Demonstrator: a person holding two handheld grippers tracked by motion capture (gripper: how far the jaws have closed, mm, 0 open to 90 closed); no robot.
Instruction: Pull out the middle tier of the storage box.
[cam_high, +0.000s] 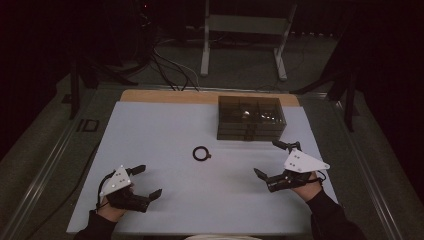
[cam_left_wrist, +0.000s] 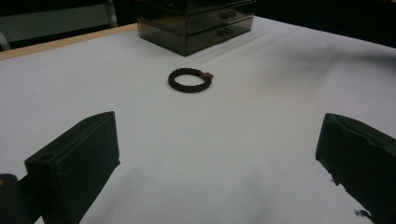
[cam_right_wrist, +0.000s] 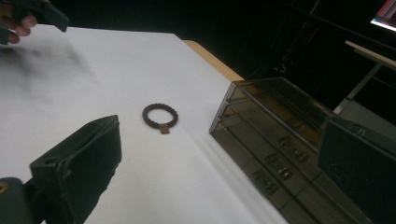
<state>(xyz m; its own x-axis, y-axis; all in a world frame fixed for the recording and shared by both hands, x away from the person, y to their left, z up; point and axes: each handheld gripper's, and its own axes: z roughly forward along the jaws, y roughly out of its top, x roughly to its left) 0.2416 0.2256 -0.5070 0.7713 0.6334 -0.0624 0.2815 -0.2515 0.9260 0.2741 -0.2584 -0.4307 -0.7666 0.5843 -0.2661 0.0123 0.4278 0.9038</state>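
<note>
A dark braided bracelet (cam_high: 201, 153) with a small brown tag lies flat on the white table top, near its middle. The left gripper view shows the bracelet (cam_left_wrist: 190, 80) ahead of the open jaws, and the right gripper view shows the bracelet (cam_right_wrist: 160, 116) between and beyond its jaws. My left gripper (cam_high: 148, 181) rests at the near left, open and holding nothing. My right gripper (cam_high: 273, 158) is at the near right, open and holding nothing, close to the drawer box.
A smoked transparent drawer box (cam_high: 251, 117) with small drawers stands at the back of the white table (cam_high: 150, 125); its drawer fronts (cam_right_wrist: 275, 168) look shut. Beyond the table's wooden far edge (cam_high: 165, 96) are cables and a metal stand on the floor.
</note>
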